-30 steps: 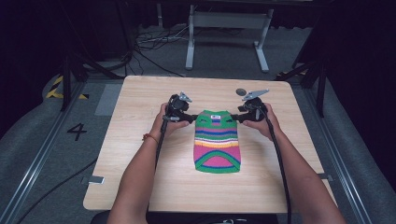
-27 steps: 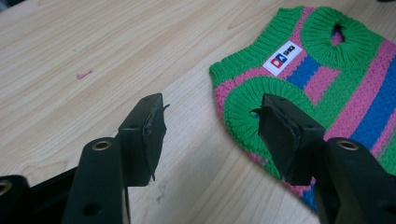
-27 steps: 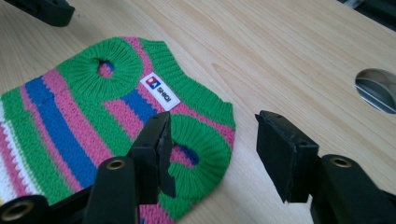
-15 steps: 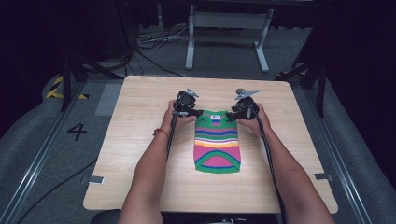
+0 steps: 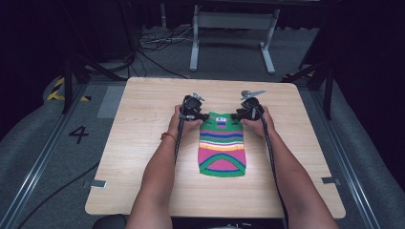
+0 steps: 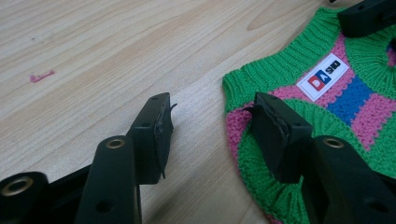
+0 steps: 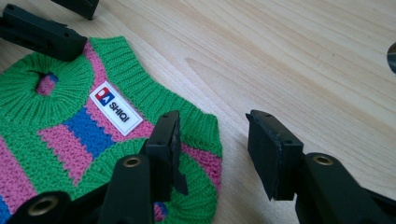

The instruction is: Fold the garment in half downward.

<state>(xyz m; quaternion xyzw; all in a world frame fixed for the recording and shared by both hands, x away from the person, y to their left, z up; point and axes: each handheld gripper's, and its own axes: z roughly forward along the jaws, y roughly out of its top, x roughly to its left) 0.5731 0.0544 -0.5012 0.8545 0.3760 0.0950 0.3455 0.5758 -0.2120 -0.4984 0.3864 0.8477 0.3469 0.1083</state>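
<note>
You have brought both hands inward since a second ago: earlier the two grippers stood wider apart, outside the top corners of the garment, and now they sit right at its shoulders. Your left gripper (image 6: 210,123) has its jaws wide apart, and they straddle the left shoulder edge of the small knitted striped sweater (image 5: 222,144); one jaw is over bare wood, the other is over the green and pink knit, and nothing is held between them yet. The sweater lies flat near the middle of the wooden surface (image 5: 143,124), with the neck opening away from you and the white brand label (image 6: 323,77) just below the collar. Your right gripper (image 7: 212,135) is in the mirrored position: the jaws are also wide, one above the knit of the right shoulder and one above the wood beside it, not yet closed. I judge that the approach is finished and that the next step is to close on both shoulder corners. Lower the jaws enough to catch the fabric, otherwise they may slip over the knit.
</note>
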